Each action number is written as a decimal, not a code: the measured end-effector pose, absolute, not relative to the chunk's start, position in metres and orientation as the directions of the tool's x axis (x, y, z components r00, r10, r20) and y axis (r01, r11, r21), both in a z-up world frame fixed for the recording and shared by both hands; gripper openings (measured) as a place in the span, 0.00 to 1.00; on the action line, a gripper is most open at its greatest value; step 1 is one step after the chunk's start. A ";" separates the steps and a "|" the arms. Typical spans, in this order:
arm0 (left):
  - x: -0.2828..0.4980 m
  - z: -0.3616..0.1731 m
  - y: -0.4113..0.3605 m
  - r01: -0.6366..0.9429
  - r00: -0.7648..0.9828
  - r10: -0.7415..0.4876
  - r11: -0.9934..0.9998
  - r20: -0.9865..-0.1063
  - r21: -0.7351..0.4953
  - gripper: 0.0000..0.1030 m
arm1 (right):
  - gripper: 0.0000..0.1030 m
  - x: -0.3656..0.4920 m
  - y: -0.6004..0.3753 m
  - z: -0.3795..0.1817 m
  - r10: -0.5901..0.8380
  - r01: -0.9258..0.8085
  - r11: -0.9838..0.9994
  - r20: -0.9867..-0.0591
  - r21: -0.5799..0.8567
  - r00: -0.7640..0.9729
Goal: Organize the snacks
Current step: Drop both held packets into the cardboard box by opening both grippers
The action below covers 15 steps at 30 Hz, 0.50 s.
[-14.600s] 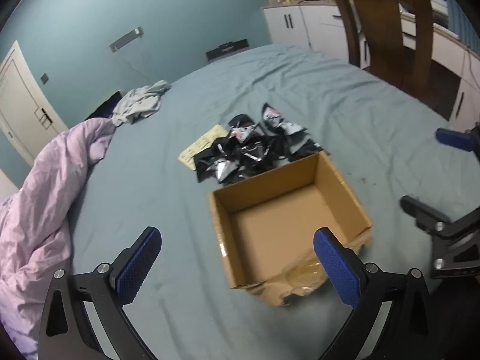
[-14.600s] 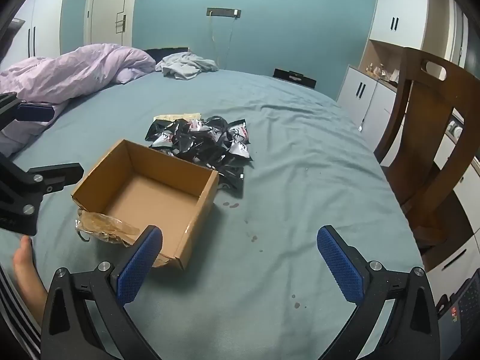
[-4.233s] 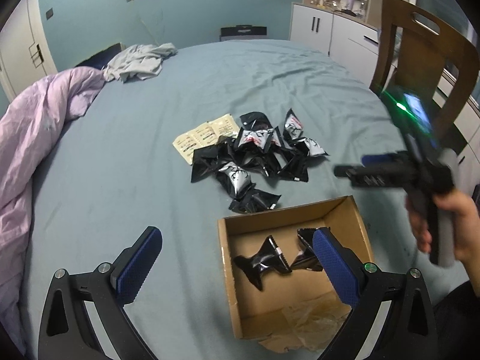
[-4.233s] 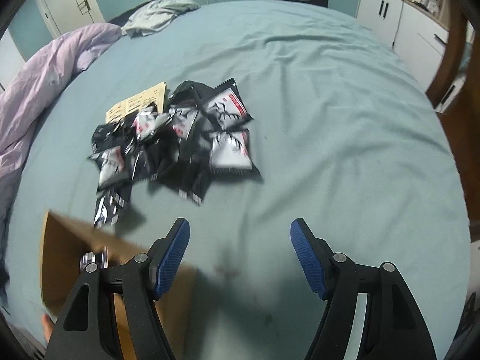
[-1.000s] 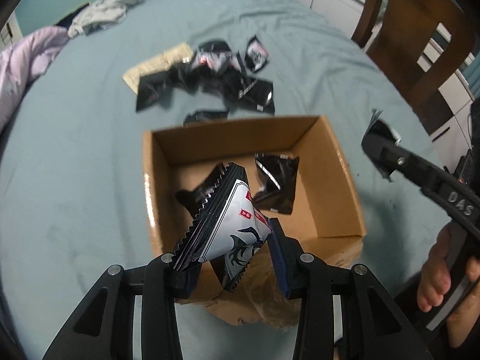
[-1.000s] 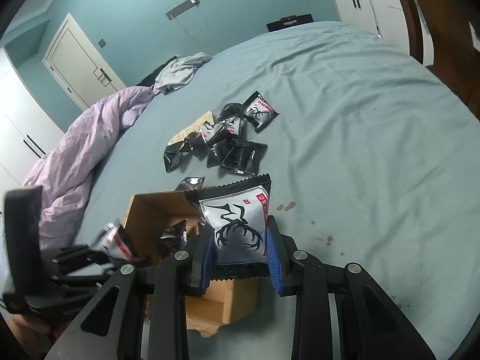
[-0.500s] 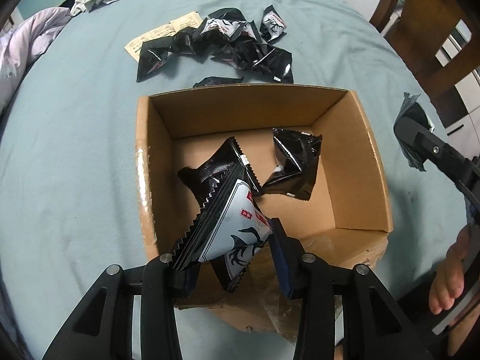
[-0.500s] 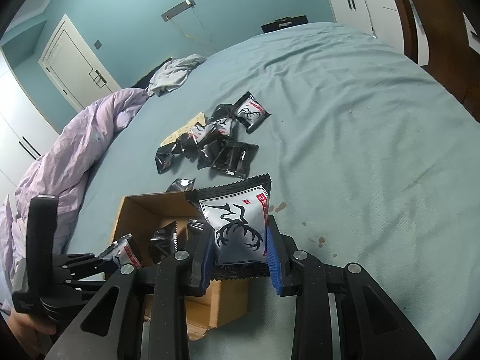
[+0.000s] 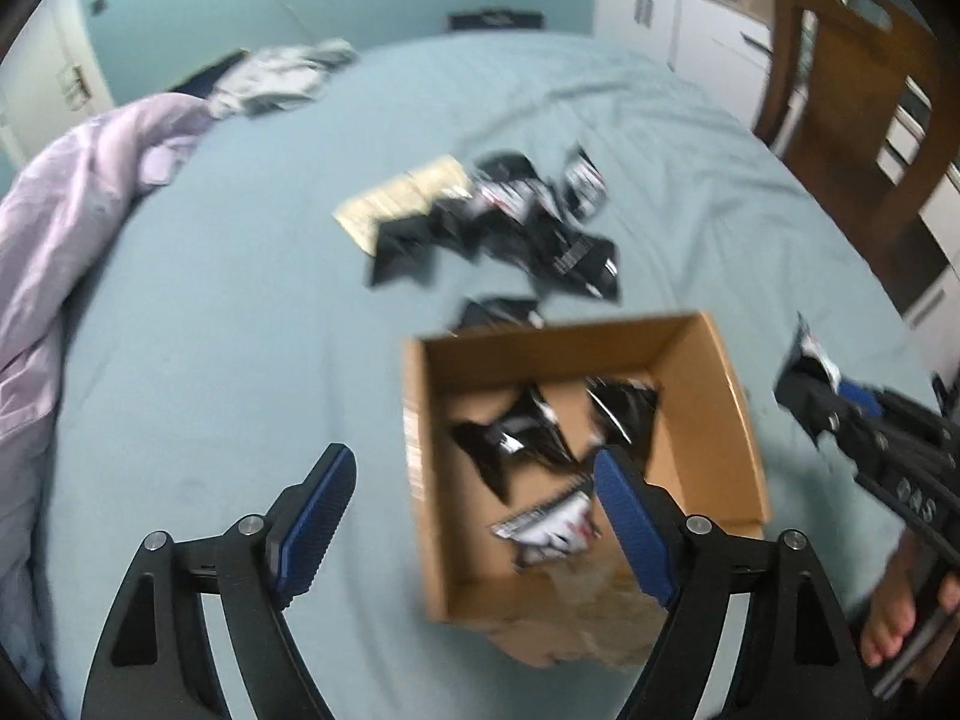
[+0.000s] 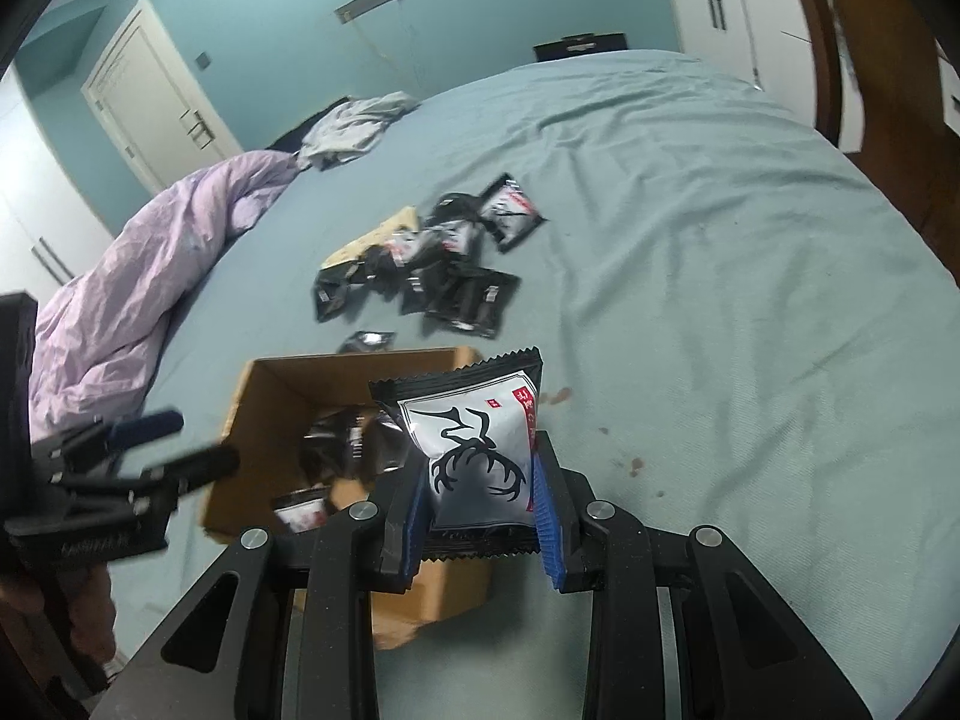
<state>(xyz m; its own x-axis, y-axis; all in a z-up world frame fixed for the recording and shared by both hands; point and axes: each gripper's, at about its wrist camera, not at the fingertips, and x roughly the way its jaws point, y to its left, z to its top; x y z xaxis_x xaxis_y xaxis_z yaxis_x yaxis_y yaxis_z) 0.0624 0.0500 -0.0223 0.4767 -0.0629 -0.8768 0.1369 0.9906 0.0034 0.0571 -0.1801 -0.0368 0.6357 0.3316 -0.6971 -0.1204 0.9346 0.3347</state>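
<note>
An open cardboard box [image 9: 729, 396] sits on the blue bed and holds three snack packets, the nearest one silver-faced [image 9: 549, 525]. My left gripper [image 9: 474, 516] is open and empty above the box's near left corner. My right gripper [image 10: 483, 489] is shut on a black-and-silver deer-print snack packet [image 10: 474, 444], held upright just right of the box [image 10: 264, 387]. A pile of black snack packets [image 9: 516, 234] lies on the bed beyond the box; it also shows in the right wrist view [image 10: 447, 264]. The left gripper also shows in the right wrist view [image 10: 156, 444].
A lilac duvet [image 9: 66, 240] is bunched along the bed's left side. Grey clothes [image 9: 276, 72] lie at the far end. A wooden chair [image 9: 852, 96] and white cabinets stand to the right. Crumpled clear plastic [image 9: 576, 624] sticks out under the box's near edge.
My left gripper has opened and dropped its silver packet into the box, then pulled back and up. My right gripper still holds its packet, now closer to the box.
</note>
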 end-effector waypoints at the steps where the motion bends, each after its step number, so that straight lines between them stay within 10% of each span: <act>1: 0.064 -0.019 0.057 0.114 0.486 -0.073 0.993 -0.871 -0.020 0.80 | 0.28 0.058 -0.178 -0.034 0.336 -0.133 0.935 -0.700 0.329 0.629; 15: 0.068 0.004 0.093 0.012 0.567 0.081 0.994 -0.819 0.107 0.80 | 0.28 0.096 -0.101 -0.033 0.319 -0.279 0.938 -0.827 0.205 0.463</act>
